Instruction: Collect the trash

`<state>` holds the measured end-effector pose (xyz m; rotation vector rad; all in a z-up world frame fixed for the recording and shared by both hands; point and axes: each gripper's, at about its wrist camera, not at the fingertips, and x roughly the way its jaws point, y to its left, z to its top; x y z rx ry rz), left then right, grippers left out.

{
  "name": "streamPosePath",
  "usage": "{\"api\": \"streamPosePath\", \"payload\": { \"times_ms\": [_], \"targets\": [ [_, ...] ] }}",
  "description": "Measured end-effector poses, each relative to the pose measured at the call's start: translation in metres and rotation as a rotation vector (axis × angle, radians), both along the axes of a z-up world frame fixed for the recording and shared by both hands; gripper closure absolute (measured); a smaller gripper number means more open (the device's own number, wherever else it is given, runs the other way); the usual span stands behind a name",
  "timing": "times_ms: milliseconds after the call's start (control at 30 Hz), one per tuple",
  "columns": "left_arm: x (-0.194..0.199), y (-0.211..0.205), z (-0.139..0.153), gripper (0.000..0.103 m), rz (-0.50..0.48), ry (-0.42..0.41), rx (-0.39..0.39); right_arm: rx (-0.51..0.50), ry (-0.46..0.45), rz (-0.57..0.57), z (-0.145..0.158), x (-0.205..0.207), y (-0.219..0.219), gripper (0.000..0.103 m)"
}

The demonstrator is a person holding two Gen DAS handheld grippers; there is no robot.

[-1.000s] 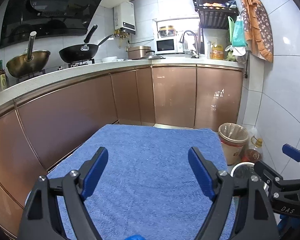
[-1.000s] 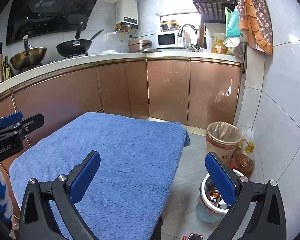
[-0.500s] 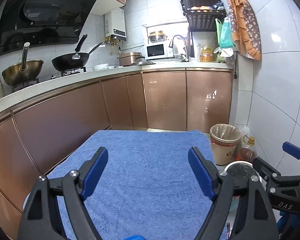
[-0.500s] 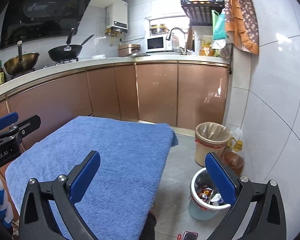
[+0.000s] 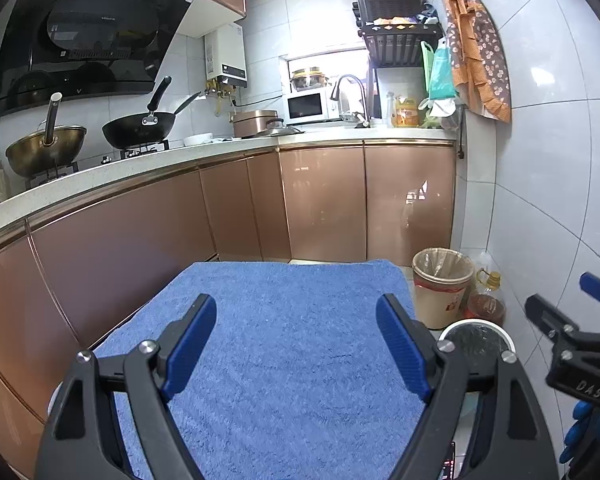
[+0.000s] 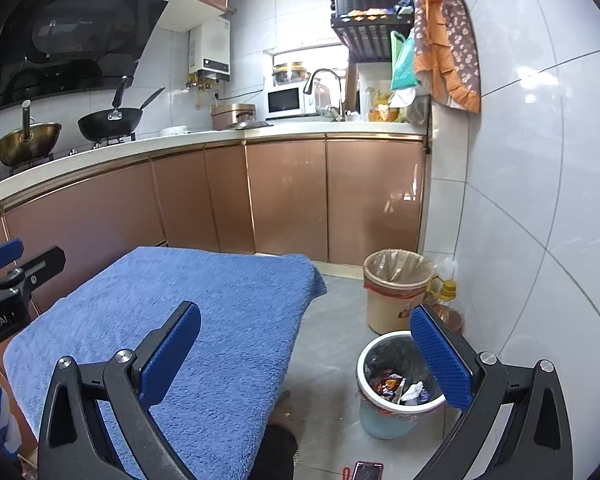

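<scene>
Blue towel point(image 5: 292, 344) covers the desk; left gripper point(image 5: 296, 344) and right gripper point(image 6: 304, 352) gape empty beside the wrapper-filled bin point(image 6: 396, 390).

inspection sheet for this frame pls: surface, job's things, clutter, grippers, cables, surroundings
Surface: blue towel covers the work table; no trash seen on it.
Job's things: white bin on the floor right of the table, wrappers inside; tan lined bin behind it by the wall.
Clutter: oil bottle beside the tan bin; phone on the floor.
Grippers: left gripper open, holding nothing, over the towel; right gripper open, holding nothing, at the table's right edge.
Cables: nothing seen at the work area.
Surroundings: kitchen; woks on the stove, microwave and faucet on the counter, apron on the tiled wall.
</scene>
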<state>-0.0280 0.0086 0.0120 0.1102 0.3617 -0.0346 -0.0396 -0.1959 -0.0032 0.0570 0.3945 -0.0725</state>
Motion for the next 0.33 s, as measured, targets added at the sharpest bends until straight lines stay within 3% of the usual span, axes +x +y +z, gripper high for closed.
{"api": "streamPosePath", "payload": {
  "times_ms": [333],
  "targets": [
    [-0.015,-0.002,0.0,0.021,0.001,-0.002,-0.003,-0.03,-0.028,-0.015,0.009,-0.019,0.002,0.0]
  ]
}}
